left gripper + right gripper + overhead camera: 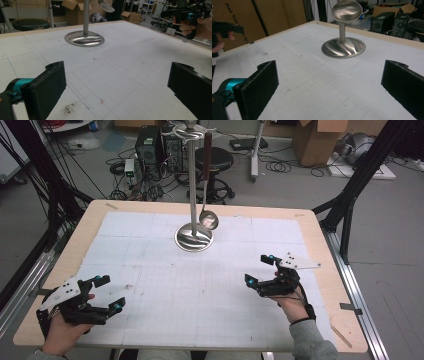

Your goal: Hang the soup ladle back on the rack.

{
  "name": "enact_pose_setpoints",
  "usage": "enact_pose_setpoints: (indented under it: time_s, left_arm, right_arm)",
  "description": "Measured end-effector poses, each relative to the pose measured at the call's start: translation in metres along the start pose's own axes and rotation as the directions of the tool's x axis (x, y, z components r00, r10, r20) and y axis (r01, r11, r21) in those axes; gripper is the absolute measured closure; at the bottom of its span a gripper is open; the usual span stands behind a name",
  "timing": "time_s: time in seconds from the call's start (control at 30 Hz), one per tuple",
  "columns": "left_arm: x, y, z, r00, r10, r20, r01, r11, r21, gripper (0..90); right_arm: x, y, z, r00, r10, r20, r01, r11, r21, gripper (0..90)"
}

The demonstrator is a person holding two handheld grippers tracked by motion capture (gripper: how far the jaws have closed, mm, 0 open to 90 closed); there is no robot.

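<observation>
A steel stand [192, 185] with a round base [194, 238] rises from the far middle of the white gridded mat [165, 285]. A ladle [206, 180] with a dark handle hangs from a hook at its top, its bowl [209, 220] just above the base. My left gripper [109, 294] sits open at the front left, nothing between its jaws. At the right, my right gripper [258, 269] is open too, also holding nothing. In the left gripper view the stand base [84, 39] lies ahead; the right gripper view shows the ladle bowl [346, 10] over the base [343, 47].
The wooden table [320, 245] ends close behind the stand. Beyond it on the floor are computer towers [150, 145], a black stool [216, 160], cables and cardboard boxes [320, 140]. Black frame posts [360, 175] stand at both sides.
</observation>
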State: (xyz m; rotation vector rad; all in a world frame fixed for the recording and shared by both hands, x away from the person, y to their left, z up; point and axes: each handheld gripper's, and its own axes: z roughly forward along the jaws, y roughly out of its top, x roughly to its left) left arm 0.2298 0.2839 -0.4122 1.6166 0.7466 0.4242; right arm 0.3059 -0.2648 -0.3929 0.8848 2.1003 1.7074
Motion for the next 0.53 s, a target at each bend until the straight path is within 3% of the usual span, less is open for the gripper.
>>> enact_pose_setpoints:
  time_s: [0.53]
  left_arm:
    - [0.000,0.000,0.001,1.0000,0.005,-0.001,-0.005,1.0000,0.005,2.4]
  right_arm:
    - [0.003,-0.019,-0.030,0.9994,0.011,0.033,-0.009,0.997,-0.073,0.1]
